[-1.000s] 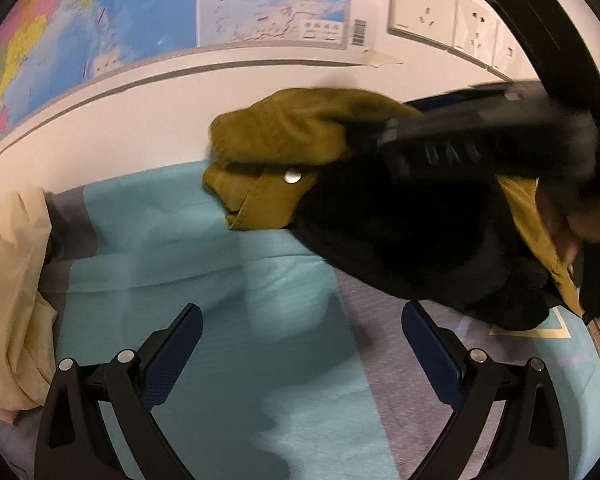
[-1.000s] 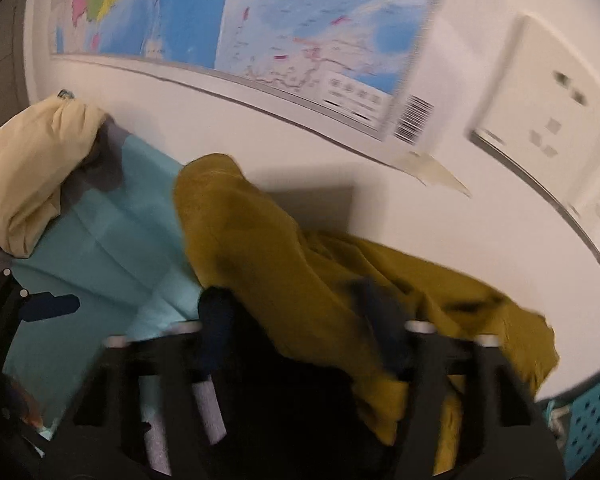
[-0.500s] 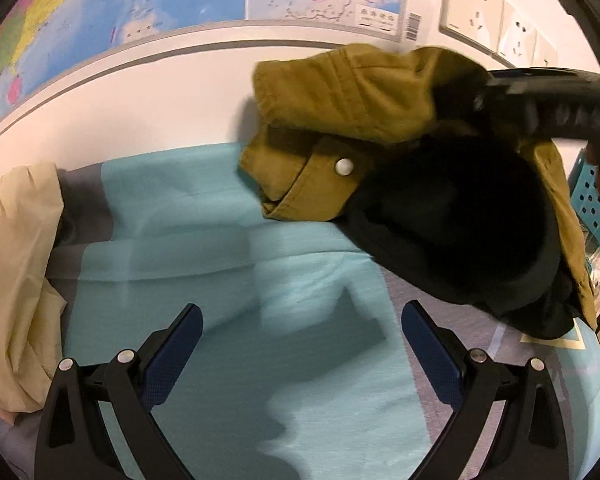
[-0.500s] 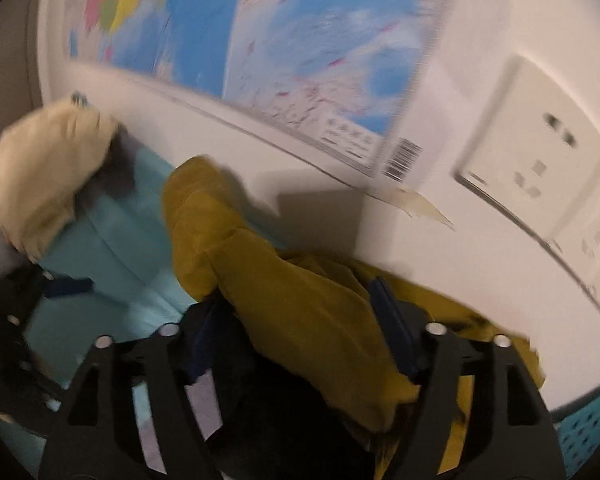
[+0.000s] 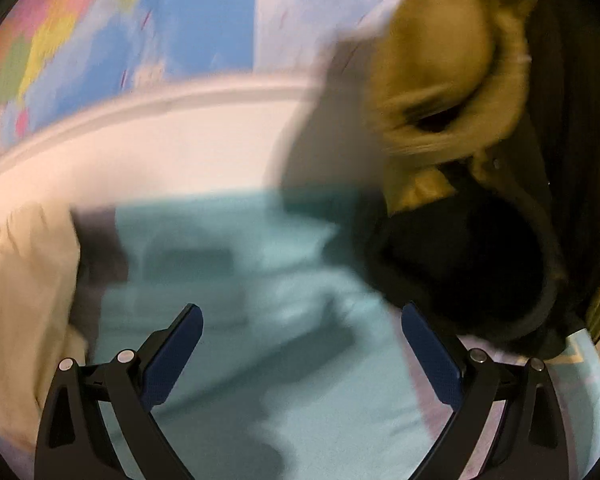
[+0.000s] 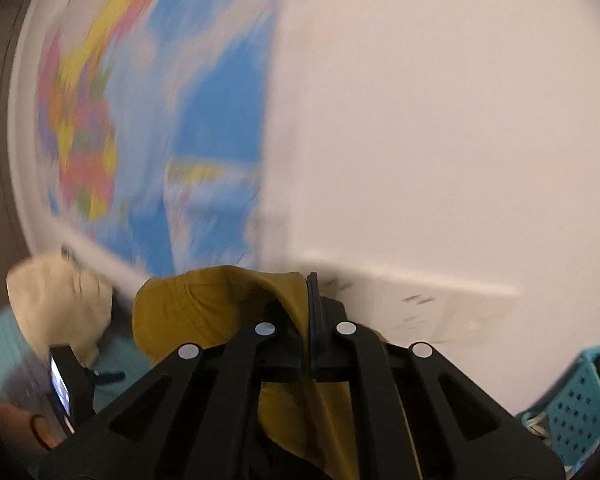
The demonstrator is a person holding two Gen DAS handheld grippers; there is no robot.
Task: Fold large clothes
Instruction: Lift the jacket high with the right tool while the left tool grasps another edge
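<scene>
A mustard-yellow jacket with a black lining hangs in the air. My right gripper is shut on its fabric and holds it up in front of the wall. In the left wrist view the jacket hangs at the upper right, its black lining reaching down to the teal bed sheet. My left gripper is open and empty above the sheet, left of the hanging jacket. Both views are blurred by motion.
A cream garment lies bunched at the left end of the bed, also seen in the right wrist view. A world map hangs on the white wall behind the bed. A teal perforated basket stands at the right.
My right gripper has closed on the jacket and lifted it high off the bed. The jacket now hangs at the right. My left gripper stays open.
</scene>
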